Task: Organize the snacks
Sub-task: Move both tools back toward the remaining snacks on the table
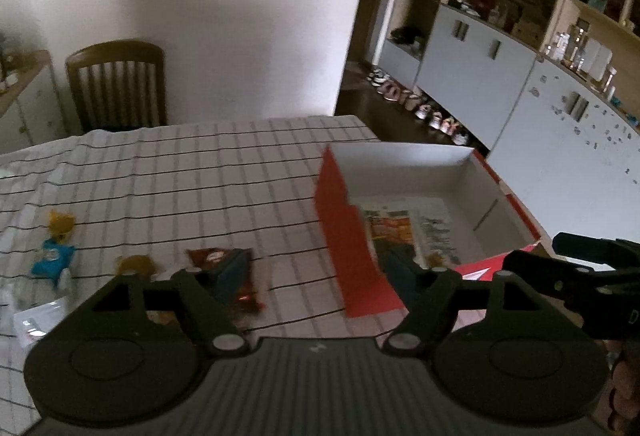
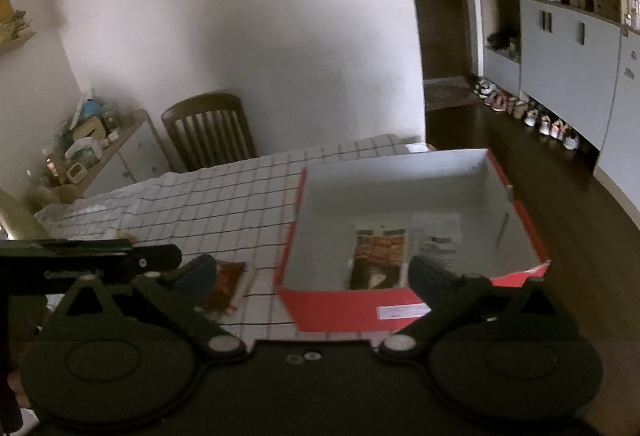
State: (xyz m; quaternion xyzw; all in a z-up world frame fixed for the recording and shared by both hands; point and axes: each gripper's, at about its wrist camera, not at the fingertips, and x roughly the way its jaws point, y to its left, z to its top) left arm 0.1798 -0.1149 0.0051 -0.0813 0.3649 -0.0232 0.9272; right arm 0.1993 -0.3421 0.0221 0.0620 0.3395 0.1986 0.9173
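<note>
Snacks: two packets [image 2: 380, 256] lie flat in red box [image 2: 352, 306], at 12 o'clock of right gripper [image 2: 312, 272] | brown packet [image 1: 224, 264], blue one [image 1: 52, 260], blurred, on checked tablecloth [image 1: 200, 171] | left gripper [image 1: 316, 272] spread wide, empty | right likewise.

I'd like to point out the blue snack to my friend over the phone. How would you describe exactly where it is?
Start from the red box on the checked tablecloth, then look across to the cloth's opposite, left side. Past the dark red packet lies a small cluster of wrappers, and the blue snack sits there, just below a yellow wrapper. It is the only bright blue piece; its neighbours are yellow, orange or white.
</note>
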